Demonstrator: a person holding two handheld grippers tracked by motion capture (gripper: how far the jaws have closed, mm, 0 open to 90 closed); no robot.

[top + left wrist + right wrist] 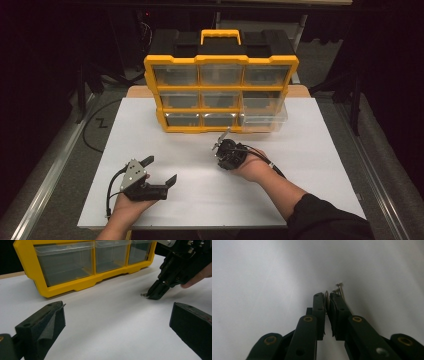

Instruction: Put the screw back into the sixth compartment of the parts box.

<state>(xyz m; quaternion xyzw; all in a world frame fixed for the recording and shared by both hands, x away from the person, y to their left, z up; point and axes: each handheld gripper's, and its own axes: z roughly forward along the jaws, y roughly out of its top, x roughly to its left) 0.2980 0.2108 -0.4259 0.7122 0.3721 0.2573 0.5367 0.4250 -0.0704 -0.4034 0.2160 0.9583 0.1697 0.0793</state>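
My right gripper [326, 296] points down at the white table top [280, 190] and is shut on a small silver screw [326, 294] at its fingertips. Two more screws [340, 290] lie on the table just beside the right jaw. In the high view the right gripper [220, 157] stands in front of the yellow and black drawer organizer [220, 60]. My left gripper [161, 170] rests near the front left, open and holding nothing. In the left gripper view its jaws stand wide apart [117, 312], and the right gripper [160, 288] touches down by the screws [143, 294].
The organizer holds several clear plastic drawers; its bottom right drawer [264, 120] is pulled out toward me. A wooden table edge [137, 91] shows behind the white top. A black cable [97, 125] lies on the floor at the left.
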